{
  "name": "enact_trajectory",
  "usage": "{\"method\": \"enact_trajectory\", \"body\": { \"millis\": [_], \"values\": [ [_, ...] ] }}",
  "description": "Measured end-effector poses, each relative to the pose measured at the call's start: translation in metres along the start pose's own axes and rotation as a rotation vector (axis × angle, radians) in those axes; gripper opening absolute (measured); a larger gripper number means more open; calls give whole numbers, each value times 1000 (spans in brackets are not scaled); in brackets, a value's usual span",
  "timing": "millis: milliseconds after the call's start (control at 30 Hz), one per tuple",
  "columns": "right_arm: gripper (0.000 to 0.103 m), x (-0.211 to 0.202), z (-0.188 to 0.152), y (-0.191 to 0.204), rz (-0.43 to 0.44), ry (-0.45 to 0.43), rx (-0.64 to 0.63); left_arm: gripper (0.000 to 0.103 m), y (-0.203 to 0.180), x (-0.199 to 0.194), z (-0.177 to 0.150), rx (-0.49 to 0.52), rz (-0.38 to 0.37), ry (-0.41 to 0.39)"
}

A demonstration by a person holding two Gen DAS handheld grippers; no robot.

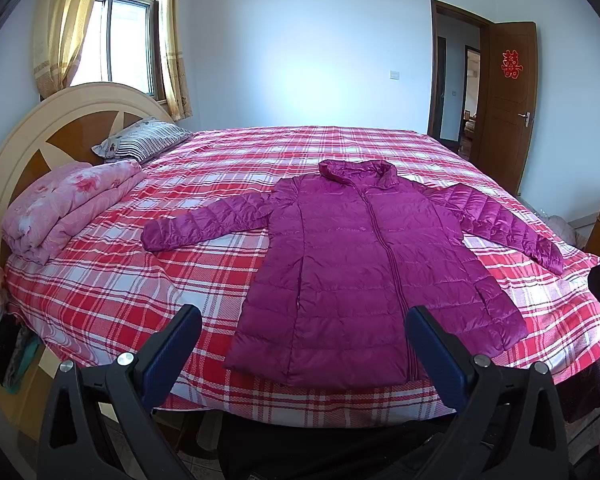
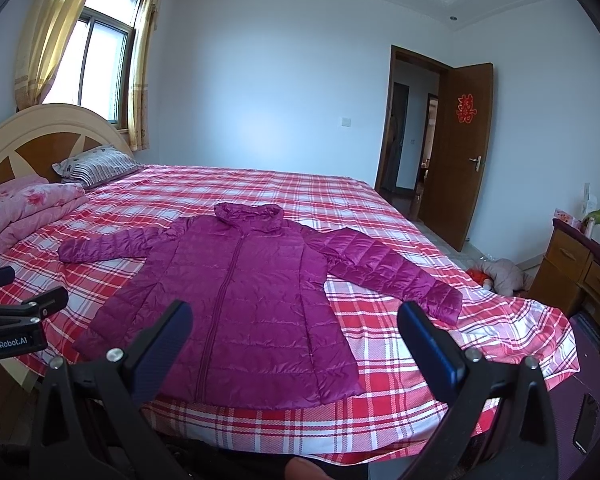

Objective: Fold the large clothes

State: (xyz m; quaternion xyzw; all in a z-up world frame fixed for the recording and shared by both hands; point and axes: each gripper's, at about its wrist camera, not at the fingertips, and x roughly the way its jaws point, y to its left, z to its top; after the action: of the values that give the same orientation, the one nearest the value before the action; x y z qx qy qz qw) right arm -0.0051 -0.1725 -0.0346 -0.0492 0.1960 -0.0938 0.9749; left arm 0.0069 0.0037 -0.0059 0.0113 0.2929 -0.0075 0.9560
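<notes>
A magenta quilted puffer jacket lies flat and zipped on the red plaid bed, collar toward the far wall, both sleeves spread out. My left gripper hovers open above the near edge of the bed, over the jacket's hem, holding nothing. My right gripper is also open and empty, just above the hem's right part. The left gripper's body shows at the left edge of the right wrist view.
A folded pink floral quilt and a striped pillow lie by the headboard on the left. A wooden dresser stands at the right, with clothes on the floor. An open door is beyond the bed.
</notes>
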Motion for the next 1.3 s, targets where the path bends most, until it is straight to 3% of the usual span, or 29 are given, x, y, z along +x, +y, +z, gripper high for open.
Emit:
{"method": "enact_trajectory", "body": {
  "millis": [1300],
  "values": [
    [103, -1, -2, 5, 14, 11, 2, 102, 0, 2, 1, -2, -5, 1]
  ]
}}
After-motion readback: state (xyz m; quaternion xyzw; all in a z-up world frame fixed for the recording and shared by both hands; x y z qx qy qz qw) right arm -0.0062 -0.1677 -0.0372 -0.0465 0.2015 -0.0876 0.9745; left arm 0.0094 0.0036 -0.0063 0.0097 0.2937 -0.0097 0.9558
